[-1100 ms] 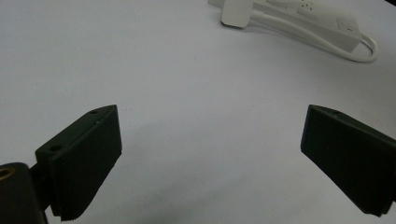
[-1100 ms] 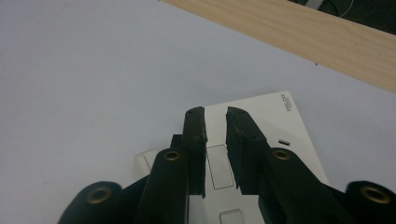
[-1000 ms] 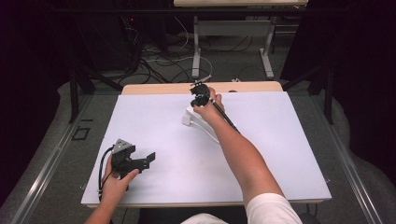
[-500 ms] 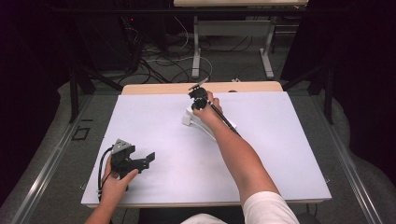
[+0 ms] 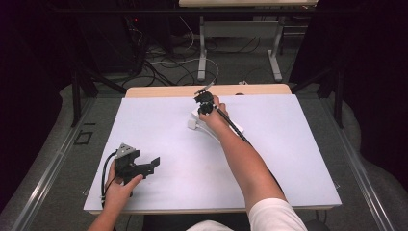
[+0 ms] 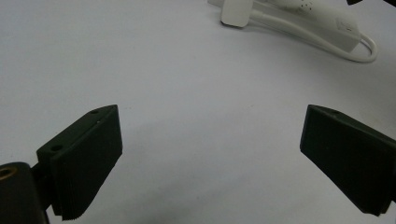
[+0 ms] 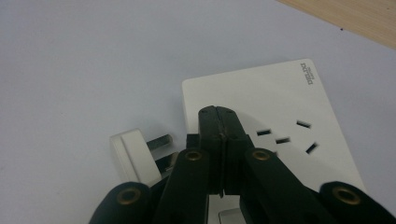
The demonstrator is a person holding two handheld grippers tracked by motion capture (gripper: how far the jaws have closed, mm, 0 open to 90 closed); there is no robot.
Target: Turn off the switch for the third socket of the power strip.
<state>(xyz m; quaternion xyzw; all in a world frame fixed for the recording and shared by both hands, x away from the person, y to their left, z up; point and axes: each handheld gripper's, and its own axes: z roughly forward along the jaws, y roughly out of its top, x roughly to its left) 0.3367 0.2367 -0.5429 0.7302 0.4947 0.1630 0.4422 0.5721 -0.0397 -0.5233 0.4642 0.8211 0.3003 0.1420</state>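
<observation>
A white power strip (image 7: pixel 275 135) lies at the far middle of the pale surface (image 5: pixel 298 159), its own white plug (image 7: pixel 133 156) loose just beside it, prongs pointing at the strip. The right gripper (image 7: pixel 218 123) hovers over the strip's near end with jaws closed on nothing. The left gripper (image 5: pixel 153 164) rests well apart near the front edge, jaws wide open. To press the switch cleanly, I would come straight down and keep the plug clear
</observation>
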